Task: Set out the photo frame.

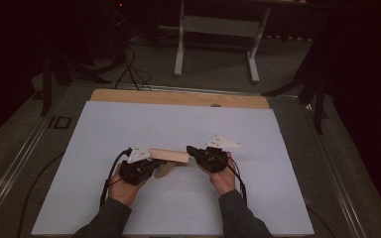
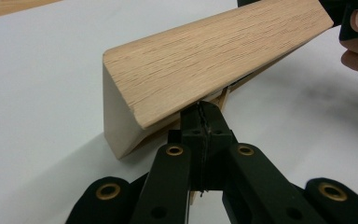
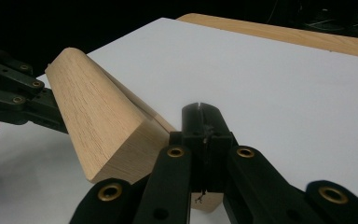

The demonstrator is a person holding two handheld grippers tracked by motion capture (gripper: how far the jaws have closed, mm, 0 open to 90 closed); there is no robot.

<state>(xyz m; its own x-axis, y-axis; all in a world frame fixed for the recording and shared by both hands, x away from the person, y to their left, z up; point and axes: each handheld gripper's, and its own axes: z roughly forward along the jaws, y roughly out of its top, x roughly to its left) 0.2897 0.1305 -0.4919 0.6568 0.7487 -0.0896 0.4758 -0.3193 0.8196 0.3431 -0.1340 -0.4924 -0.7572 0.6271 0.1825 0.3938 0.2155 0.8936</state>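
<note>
Both tongs are pinched together, the left gripper (image 1: pixel 151 166) on a thin wooden slat (image 1: pixel 164 170) under one end of the wooden block (image 1: pixel 168 155). At the block's other end, the right gripper (image 1: pixel 192 151) is clamped beside it, above the white sheet (image 1: pixel 178 124).

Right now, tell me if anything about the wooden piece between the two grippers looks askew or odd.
The light oak, wedge-shaped wooden block sits tilted above the white table sheet, not flat. The left gripper and right gripper are both shut on thin flaps beneath it. No damage shows.
</note>
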